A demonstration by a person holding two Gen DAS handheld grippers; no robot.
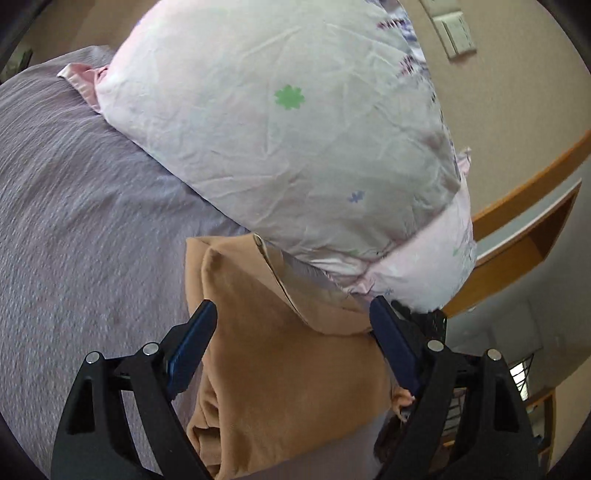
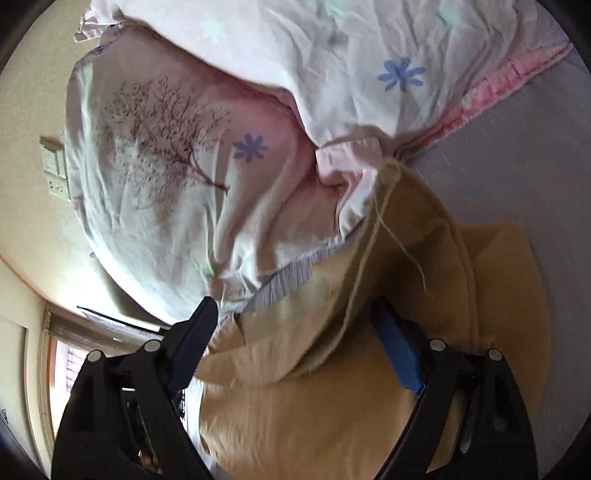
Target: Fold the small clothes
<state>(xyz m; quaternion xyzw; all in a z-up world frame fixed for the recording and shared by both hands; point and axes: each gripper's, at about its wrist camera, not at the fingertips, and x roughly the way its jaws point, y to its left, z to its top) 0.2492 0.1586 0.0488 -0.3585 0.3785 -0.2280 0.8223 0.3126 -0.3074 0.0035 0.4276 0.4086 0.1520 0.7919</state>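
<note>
A tan garment [image 1: 280,369] lies folded over on the lilac bed sheet [image 1: 81,221], its far end against the pale flowered pillow [image 1: 295,122]. My left gripper [image 1: 291,314] is open, its blue-padded fingers [image 1: 192,343] straddling the garment just above it. In the right wrist view the same tan garment [image 2: 332,406] shows a raised folded edge with loose threads. My right gripper [image 2: 295,314] is open, with its fingers [image 2: 399,350] on either side of that fold. Neither gripper holds cloth.
The pillow [image 2: 166,166], printed with a tree and blue flowers, fills the far side. A wall switch [image 1: 458,33] and a wooden shelf [image 1: 517,236] are behind it. A window [image 2: 62,369] shows at lower left in the right wrist view.
</note>
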